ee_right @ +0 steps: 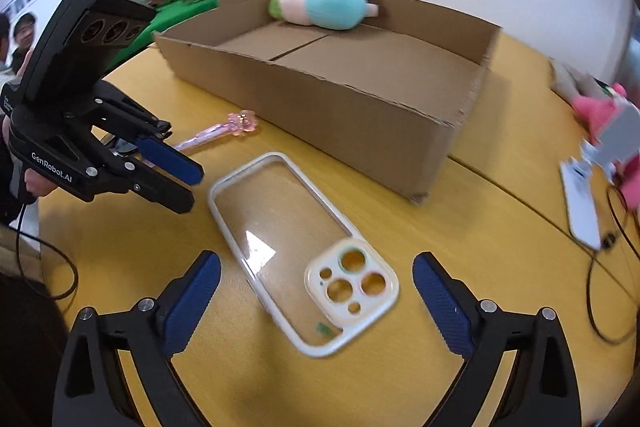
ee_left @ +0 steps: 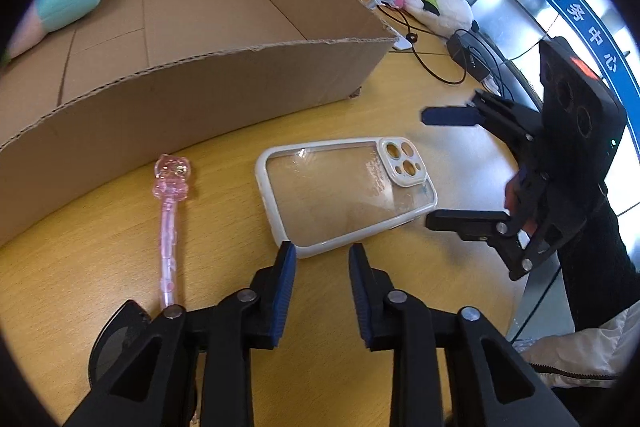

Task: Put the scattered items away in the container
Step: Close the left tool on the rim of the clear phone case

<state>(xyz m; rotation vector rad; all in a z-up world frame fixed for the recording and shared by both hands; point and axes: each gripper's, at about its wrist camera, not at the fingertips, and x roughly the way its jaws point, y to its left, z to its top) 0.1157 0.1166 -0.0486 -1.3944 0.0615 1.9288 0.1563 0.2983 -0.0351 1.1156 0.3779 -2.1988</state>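
The clear phone case point(ee_right: 298, 255), white-rimmed and glossy, lies flat on the yellow table point(ee_right: 460, 227), just in front of the cardboard box point(ee_right: 360, 115) and apart from its corrugated front wall. The right gripper point(ee_right: 316, 287) is spread wide, its ribbed blue pads flanking the camera-cutout end. The left gripper point(ee_left: 322, 275) is narrowly parted at the opposite end, holding nothing. A pink translucent wand point(ee_left: 171, 211) lies beside the case. A teal plush point(ee_right: 328, 5) rests against the box's far wall.

pink wand point(ee_left: 171, 227) base behind left claw point(ee_left: 322, 259)
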